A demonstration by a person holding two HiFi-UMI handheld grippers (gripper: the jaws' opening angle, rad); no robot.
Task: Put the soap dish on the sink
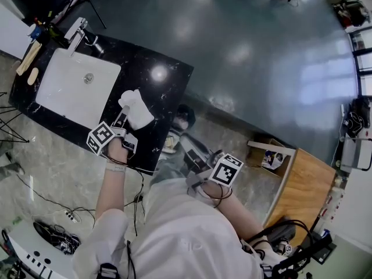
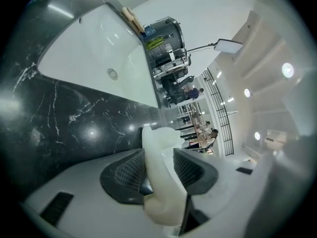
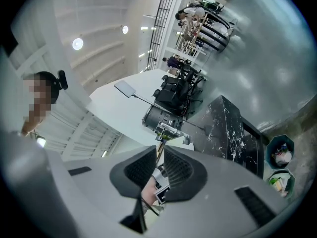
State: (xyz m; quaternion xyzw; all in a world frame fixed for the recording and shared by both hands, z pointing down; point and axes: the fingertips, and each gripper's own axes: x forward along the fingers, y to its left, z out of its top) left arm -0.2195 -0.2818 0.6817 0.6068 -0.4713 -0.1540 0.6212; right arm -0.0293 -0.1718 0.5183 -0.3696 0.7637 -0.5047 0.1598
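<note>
The white soap dish (image 1: 137, 108) rests on the black marble counter (image 1: 165, 89), just right of the white sink (image 1: 55, 95). My left gripper (image 1: 122, 122) reaches it from the near edge. In the left gripper view the soap dish's (image 2: 161, 187) rim stands between the jaws of the left gripper (image 2: 158, 155), and a thin gap shows at the right pad, so the pads are not pressing on it. The sink (image 2: 84, 48) lies beyond. My right gripper (image 1: 196, 170) hangs off the counter near my body. The right gripper (image 3: 159, 155) has its jaws nearly together, with nothing in them.
A chrome faucet (image 1: 79, 30) stands at the sink's far rim, and wooden items (image 1: 28, 58) lie on the counter's left end. A wooden table (image 1: 302, 185) is at the right. Cables and a power strip (image 1: 68, 217) lie on the floor.
</note>
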